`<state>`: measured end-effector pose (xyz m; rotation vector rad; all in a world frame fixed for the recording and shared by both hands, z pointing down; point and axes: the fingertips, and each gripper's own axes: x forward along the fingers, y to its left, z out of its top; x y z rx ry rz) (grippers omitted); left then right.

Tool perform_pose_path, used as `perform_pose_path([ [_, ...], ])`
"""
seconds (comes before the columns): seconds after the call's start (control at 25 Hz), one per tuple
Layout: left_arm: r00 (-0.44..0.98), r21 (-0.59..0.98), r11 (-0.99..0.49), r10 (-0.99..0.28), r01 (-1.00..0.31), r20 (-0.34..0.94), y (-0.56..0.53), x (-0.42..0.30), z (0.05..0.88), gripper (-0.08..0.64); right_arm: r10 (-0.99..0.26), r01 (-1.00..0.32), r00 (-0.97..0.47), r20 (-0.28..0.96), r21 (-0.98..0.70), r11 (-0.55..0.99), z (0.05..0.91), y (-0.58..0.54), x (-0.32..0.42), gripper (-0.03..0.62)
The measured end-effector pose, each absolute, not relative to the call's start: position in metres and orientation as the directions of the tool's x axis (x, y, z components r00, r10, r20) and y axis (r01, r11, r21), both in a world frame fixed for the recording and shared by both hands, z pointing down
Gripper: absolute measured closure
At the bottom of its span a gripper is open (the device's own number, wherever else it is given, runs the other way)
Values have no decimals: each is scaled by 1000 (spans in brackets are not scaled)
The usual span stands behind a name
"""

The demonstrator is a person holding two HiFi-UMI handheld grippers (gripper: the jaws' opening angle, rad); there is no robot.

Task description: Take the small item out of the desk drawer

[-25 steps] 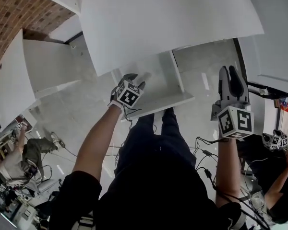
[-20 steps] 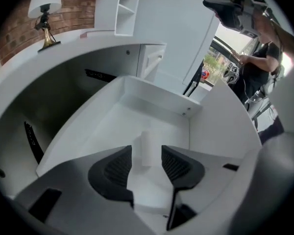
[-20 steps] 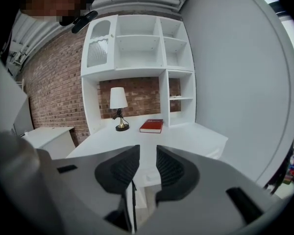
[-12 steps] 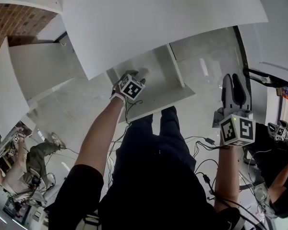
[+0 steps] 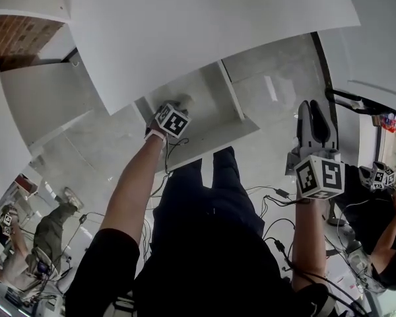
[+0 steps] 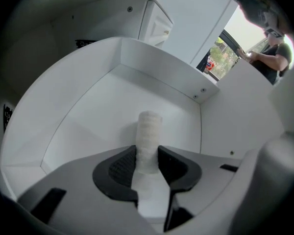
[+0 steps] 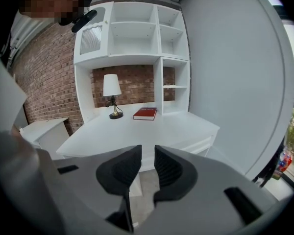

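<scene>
Under the white desk top the drawer stands pulled out. My left gripper reaches down into it, with only its marker cube and wrist showing in the head view. In the left gripper view a small white roll lies on the drawer floor between the jaws of the left gripper, and both pads rest against its sides. My right gripper hangs in the air right of the drawer, well apart from it. The right gripper holds nothing; its jaws have just been closing and a narrow gap is left.
Cables trail over the pale floor by my legs. Other people work at the lower left and far right. In the right gripper view a second white desk carries a lamp and a red book.
My left gripper has sunk deeper into the drawer. The right gripper has dropped a little at the right. The desk top takes up more of the head view.
</scene>
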<state>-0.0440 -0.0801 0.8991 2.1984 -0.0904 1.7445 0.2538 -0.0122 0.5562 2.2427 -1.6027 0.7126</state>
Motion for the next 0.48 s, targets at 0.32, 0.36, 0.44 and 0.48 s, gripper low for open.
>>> perform_pose_path([
  [0.32,325,223,-921,114,-320,939,-92,-49,877,426,-821,-954,223,526,-54,-294,549,-32,244,526],
  [0.36,335,216,-923,103,-319,936,-95,-49,871,426,-824,-956,221,521,-53,-289,544,-35,243,532],
  [0.44,360,201,-926,78,-320,930,-100,-46,859,426,-834,-959,215,509,-51,-279,535,-38,244,538],
  [0.48,373,197,-925,65,-325,925,-101,-43,851,426,-838,-961,212,503,-50,-273,530,-38,244,538],
])
